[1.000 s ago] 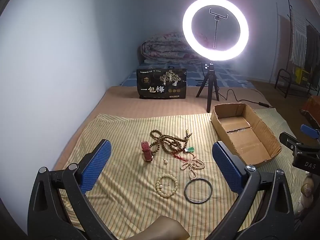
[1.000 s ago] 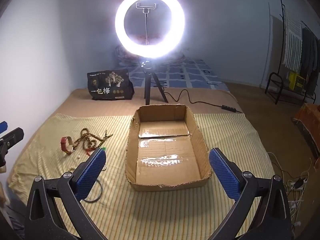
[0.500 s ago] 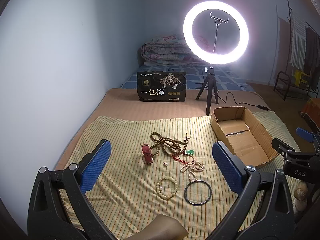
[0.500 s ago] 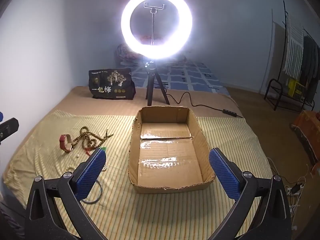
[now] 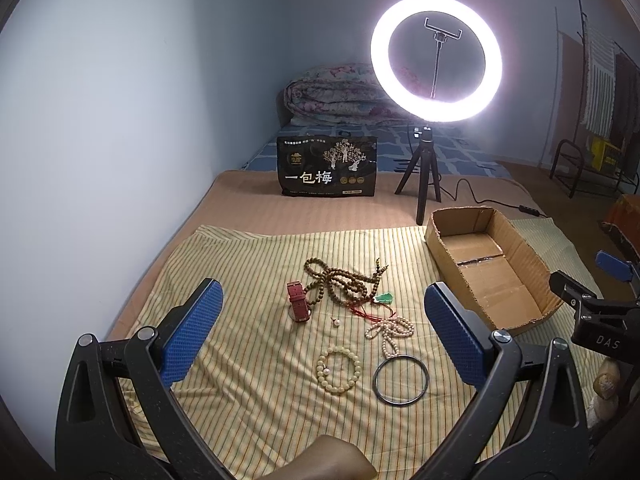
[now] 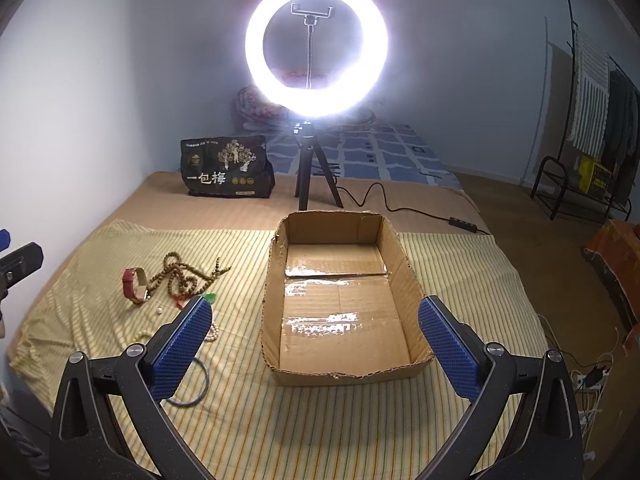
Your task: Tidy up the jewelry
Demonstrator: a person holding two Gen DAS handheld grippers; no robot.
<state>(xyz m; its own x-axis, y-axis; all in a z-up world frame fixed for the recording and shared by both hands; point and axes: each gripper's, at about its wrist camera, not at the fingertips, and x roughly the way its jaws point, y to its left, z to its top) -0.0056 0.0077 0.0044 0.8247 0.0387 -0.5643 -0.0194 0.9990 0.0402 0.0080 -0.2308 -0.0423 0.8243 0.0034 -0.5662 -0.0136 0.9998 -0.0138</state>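
Observation:
Jewelry lies on a striped yellow cloth (image 5: 240, 256): a red strap watch (image 5: 298, 306), a long brown bead necklace (image 5: 340, 280), a green pendant (image 5: 384, 299), a pale bead string (image 5: 390, 330), a cream bead bracelet (image 5: 339, 369), a dark bangle (image 5: 401, 379) and a small loose pearl (image 5: 337, 322). An open cardboard box (image 6: 344, 236) stands right of them with nothing inside. My left gripper (image 5: 322, 332) hovers open above the jewelry. My right gripper (image 6: 316, 344) hangs open over the near end of the box.
A lit ring light on a tripod (image 5: 435, 58) stands behind the box, its cable (image 6: 384, 196) trailing right. A black printed bag (image 5: 327, 166) sits at the back, folded bedding (image 5: 332, 94) beyond. A wall runs along the left; a clothes rack (image 6: 592, 120) stands far right.
Both grippers have tilted up and drawn back a little, so the scene sits lower in each view. Nothing on the cloth has moved and both stay open.

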